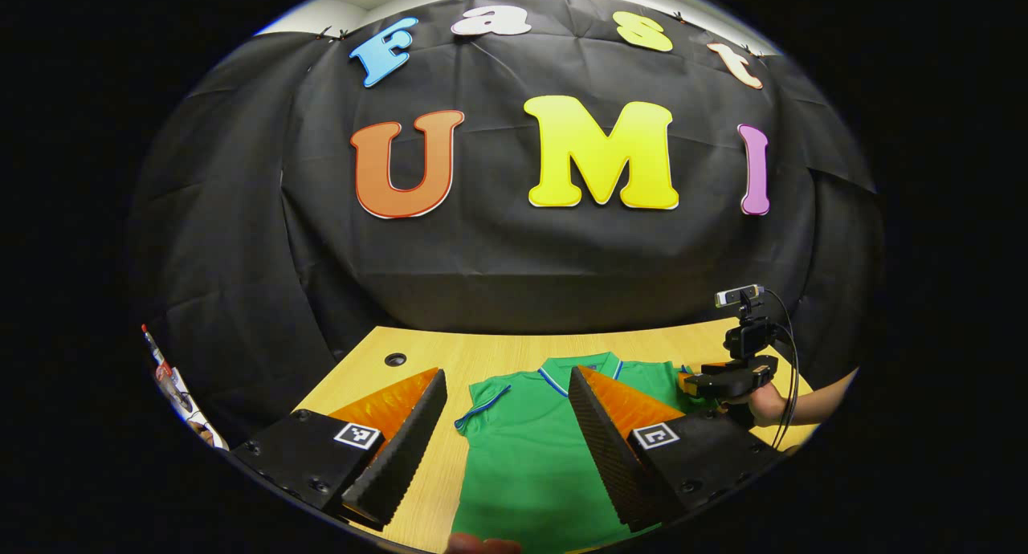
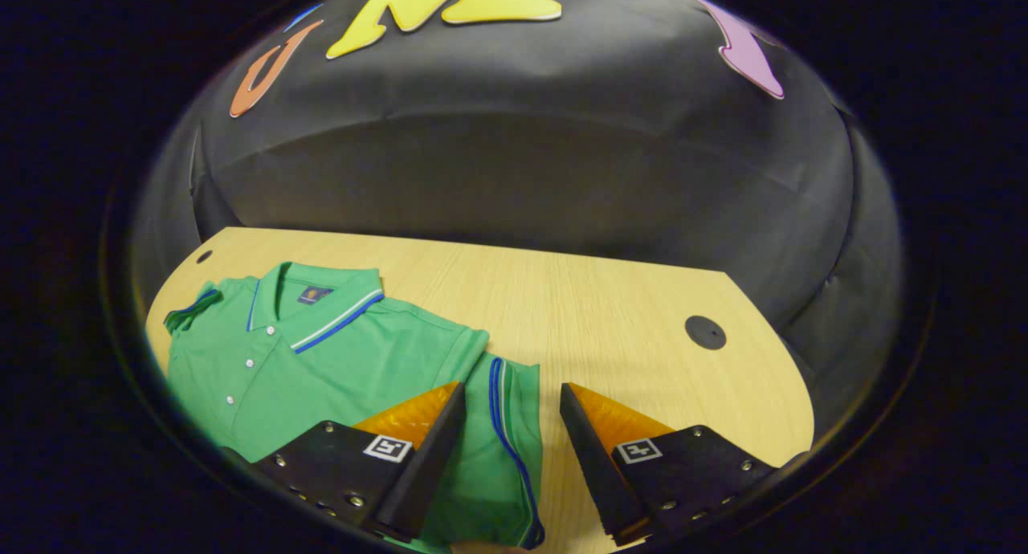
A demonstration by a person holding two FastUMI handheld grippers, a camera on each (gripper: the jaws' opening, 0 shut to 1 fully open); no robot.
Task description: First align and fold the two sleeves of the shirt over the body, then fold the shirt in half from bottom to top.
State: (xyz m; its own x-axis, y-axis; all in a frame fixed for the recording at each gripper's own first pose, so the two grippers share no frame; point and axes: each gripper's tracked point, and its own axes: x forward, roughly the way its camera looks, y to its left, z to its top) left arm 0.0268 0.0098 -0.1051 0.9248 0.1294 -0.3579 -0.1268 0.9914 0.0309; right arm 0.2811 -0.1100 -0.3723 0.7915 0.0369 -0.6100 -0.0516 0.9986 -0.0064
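Observation:
A green polo shirt (image 1: 522, 458) with blue and white trim lies flat and face up on the wooden table (image 1: 490, 357), collar toward the wall. My left gripper (image 1: 508, 401) hangs open above the shirt's chest and its left sleeve (image 1: 482, 401). In the right gripper view the shirt (image 2: 321, 361) spreads to the left, and its other sleeve (image 2: 502, 433), edged in blue, lies between the fingers of my open right gripper (image 2: 510, 413). The right gripper (image 1: 727, 377), held by a hand, also appears at the shirt's far side in the left gripper view.
The table (image 2: 610, 321) has a round cable hole at each back corner (image 1: 394, 359) (image 2: 705, 331). Bare wood stretches to the right of the shirt in the right gripper view. Black cloth closes the back.

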